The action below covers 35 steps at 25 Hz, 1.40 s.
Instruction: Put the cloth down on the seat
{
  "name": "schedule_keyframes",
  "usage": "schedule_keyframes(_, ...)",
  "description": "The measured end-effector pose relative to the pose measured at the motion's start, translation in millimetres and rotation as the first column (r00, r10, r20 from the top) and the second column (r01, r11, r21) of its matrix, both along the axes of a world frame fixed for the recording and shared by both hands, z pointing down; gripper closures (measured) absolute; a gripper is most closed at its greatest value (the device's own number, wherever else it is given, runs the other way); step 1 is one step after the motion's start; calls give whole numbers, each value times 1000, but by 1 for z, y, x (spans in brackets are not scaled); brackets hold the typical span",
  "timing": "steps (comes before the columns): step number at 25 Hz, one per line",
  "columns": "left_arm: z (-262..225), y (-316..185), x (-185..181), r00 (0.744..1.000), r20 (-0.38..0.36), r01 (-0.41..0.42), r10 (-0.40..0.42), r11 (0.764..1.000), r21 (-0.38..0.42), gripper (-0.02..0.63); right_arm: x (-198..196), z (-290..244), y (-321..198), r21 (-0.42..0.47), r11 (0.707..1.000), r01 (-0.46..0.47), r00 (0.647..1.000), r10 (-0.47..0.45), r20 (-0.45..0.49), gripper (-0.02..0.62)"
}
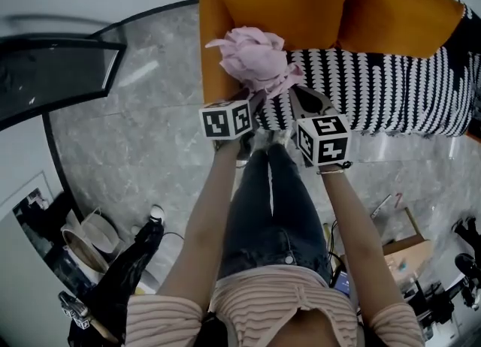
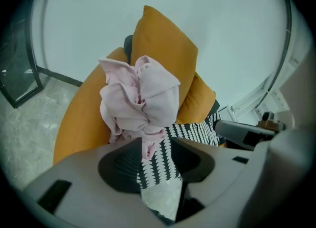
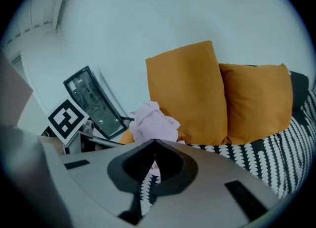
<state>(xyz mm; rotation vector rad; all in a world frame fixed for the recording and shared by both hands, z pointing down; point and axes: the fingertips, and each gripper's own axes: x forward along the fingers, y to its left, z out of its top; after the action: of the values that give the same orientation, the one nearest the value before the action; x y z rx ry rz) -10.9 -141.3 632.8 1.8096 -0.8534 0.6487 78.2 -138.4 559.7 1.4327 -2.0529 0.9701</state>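
Observation:
A bunched pink cloth [image 1: 252, 56] sits at the left end of the black-and-white patterned seat [image 1: 376, 90], against an orange cushion [image 1: 270, 0]. My left gripper [image 1: 254, 98] is right below it. In the left gripper view the cloth [image 2: 140, 96] fills the space ahead, and a thin tail of it hangs into the left gripper [image 2: 150, 143], whose jaws stand apart with the seat pattern showing between them. My right gripper [image 1: 294, 89] meets the cloth's right edge. In the right gripper view the right gripper [image 3: 154, 142] has its tips together at the cloth [image 3: 155, 123], with pink showing in the gap below.
A second orange cushion [image 1: 406, 15] leans at the seat's back right. A dark glass-framed panel [image 1: 52, 67] stands to the left over the marble floor [image 1: 150, 158]. Bags and a shoe [image 1: 155, 214] lie at lower left, and a cardboard box [image 1: 406, 251] at lower right.

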Motion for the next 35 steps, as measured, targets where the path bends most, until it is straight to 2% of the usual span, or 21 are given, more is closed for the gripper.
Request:
schedule_keyframes(3,-19,2,-2,1000,-26,0,1,999,51,491,-6,-8,6,12,1000,-4,1000,3,19,588)
schedule_keyframes(10,-65,8,-9,995,-101,24,-9,989,149,584,-13,-31,19,26,1000,-14,997,12,78,587)
schedule_keyframes(13,-90,7,-12,990,-138,35,-5,976,217,594,-13,-47,22,41,999,-35,992,30,120,588)
schedule_keyframes(20,-156,5,-22,981,-189,32,42,929,368,594,-17,-91,34,130,990,-48,985,25,172,586)
schedule_keyframes(25,-200,10,-19,981,-149,-36,122,876,480,594,-16,-126,42,198,978,-57,979,16,203,588)
schedule_keyframes(35,-264,14,-26,974,-165,-21,153,793,609,594,-14,-191,42,347,935,-70,976,-9,219,588)
